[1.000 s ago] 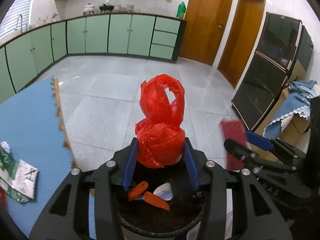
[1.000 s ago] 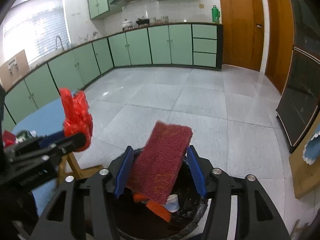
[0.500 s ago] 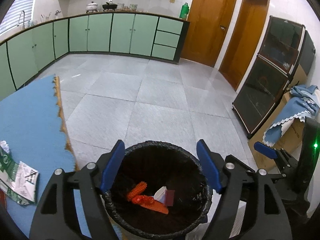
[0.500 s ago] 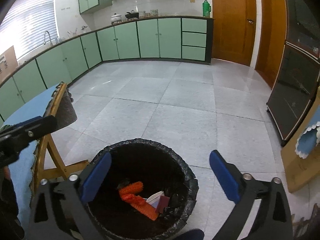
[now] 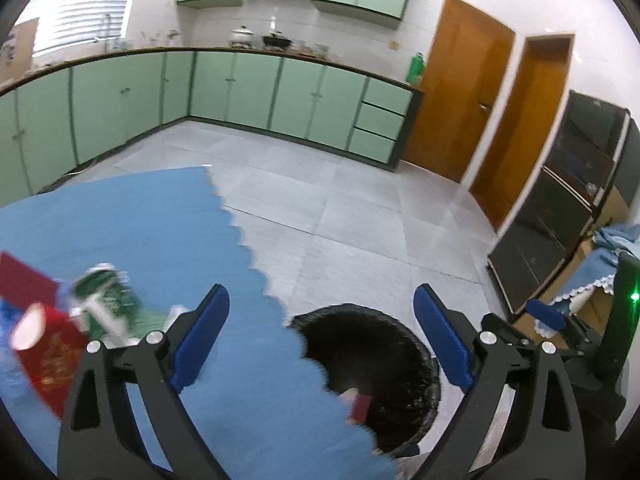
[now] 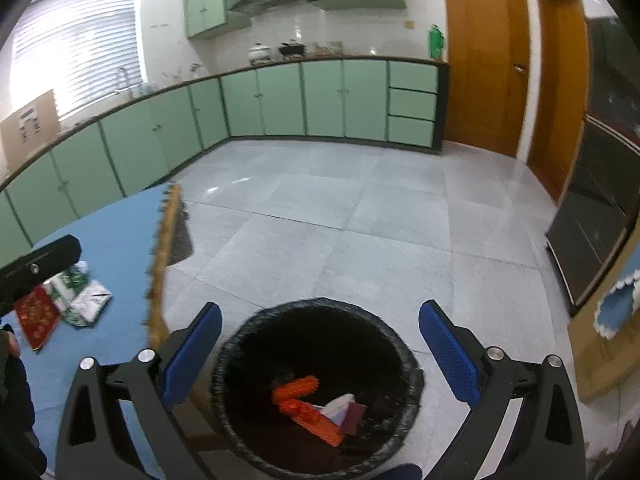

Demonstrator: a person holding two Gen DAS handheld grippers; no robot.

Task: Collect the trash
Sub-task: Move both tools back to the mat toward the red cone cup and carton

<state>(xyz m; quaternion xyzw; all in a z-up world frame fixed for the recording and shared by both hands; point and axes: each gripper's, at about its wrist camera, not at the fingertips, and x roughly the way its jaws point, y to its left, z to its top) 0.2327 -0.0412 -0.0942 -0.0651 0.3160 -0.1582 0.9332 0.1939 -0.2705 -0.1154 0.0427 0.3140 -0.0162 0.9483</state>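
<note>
Right tongs (image 6: 320, 354) wide, empty, above upright trash bin (image 6: 400, 344), mouth upward.

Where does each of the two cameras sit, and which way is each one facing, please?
Left wrist: on the left gripper, looking forward and down over the blue table edge; its opening jaws are empty, and the right gripper shows at the right.
Right wrist: on the right gripper, aimed down into the black bin; its jaws stand wide and empty.
Shared: the bin, the table, green cabinets, wooden doors.
</note>
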